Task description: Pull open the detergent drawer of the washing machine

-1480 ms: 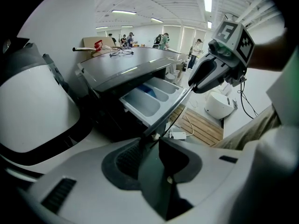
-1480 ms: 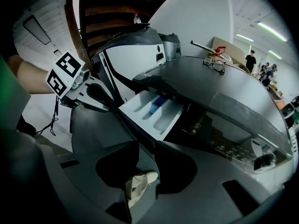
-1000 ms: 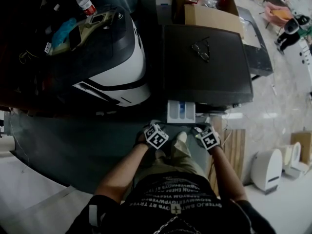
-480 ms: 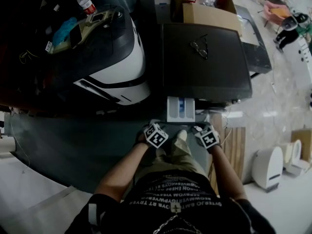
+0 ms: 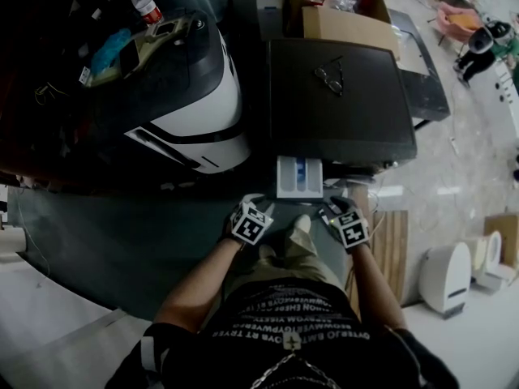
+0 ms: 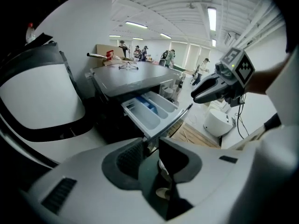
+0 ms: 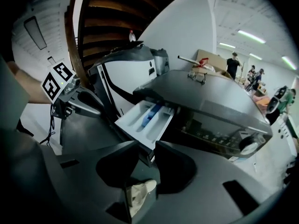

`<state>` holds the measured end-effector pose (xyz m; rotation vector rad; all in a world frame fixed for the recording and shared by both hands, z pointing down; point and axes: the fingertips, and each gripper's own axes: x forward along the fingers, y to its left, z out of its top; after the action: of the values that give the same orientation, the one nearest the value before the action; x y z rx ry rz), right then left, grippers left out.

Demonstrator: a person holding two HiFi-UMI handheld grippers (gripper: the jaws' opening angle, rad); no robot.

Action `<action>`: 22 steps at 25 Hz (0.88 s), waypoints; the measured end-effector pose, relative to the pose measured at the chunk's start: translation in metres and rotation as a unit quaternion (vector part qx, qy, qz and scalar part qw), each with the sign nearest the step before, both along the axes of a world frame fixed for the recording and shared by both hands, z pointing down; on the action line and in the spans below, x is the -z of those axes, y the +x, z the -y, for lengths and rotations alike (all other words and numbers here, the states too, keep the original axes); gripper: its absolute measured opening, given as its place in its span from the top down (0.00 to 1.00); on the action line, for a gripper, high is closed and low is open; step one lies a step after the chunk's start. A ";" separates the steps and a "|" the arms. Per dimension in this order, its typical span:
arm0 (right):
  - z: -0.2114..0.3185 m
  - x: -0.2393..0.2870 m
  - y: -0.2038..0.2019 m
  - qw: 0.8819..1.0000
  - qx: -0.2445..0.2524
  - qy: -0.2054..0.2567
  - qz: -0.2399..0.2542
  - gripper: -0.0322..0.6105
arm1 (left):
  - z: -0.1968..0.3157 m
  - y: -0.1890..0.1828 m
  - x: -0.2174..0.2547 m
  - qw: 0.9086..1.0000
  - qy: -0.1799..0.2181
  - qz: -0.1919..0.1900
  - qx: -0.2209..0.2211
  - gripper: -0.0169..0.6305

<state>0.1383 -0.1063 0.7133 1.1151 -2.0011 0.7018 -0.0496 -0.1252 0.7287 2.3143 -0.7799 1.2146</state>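
The washing machine (image 5: 340,104) has a dark flat top, and its white detergent drawer (image 5: 299,177) with a blue insert stands pulled out toward me. In the head view my left gripper (image 5: 256,206) hangs just short of the drawer's front left corner. My right gripper (image 5: 335,210) is just off its front right corner. Neither touches the drawer. In the left gripper view the drawer (image 6: 152,108) lies beyond the open, empty left gripper (image 6: 150,146). The right gripper view shows the drawer (image 7: 145,118) past the right gripper (image 7: 148,155), whose jaws stand apart with nothing between them.
A large white and dark machine (image 5: 186,96) stands left of the washer. Glasses (image 5: 331,78) lie on the washer top, and a cardboard box (image 5: 345,14) sits behind it. A wooden pallet (image 5: 393,241) and a white appliance (image 5: 446,278) are on the floor at right. People stand far back.
Both grippers have lifted a little and tilted, staying just in front of the drawer. The drawer stays pulled out as before.
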 end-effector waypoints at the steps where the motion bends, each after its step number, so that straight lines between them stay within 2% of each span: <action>1: 0.004 0.012 0.004 1.000 -0.003 0.027 0.002 0.79 | 0.000 -0.001 0.009 1.000 0.007 -0.016 0.008 0.81; 2: 0.008 0.027 0.005 0.998 -0.005 0.058 0.011 0.80 | 0.000 -0.001 0.019 0.999 0.017 -0.036 0.019 0.81; 5: 0.019 0.079 0.002 0.988 -0.006 0.148 0.047 0.93 | 0.009 0.000 0.061 0.992 0.064 -0.097 0.054 0.90; 8: 0.025 0.122 -0.007 0.976 -0.006 0.205 0.065 0.95 | 0.019 0.002 0.112 0.978 0.126 -0.147 0.072 0.96; 10: 0.026 0.147 -0.014 0.971 -0.008 0.229 0.071 0.95 | 0.024 0.002 0.145 0.969 0.165 -0.170 0.074 0.96; 14: 0.028 0.188 -0.025 0.959 -0.010 0.269 0.086 0.95 | 0.034 -0.004 0.198 0.954 0.223 -0.185 0.084 0.97; 22: 0.009 0.251 -0.048 0.947 0.012 0.304 0.105 0.95 | 0.029 -0.022 0.270 0.932 0.279 -0.214 0.090 0.97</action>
<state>0.0905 -0.1155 0.4622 1.4015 -2.5011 0.1823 -0.0715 -0.1546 0.4585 2.7231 -1.2502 0.4011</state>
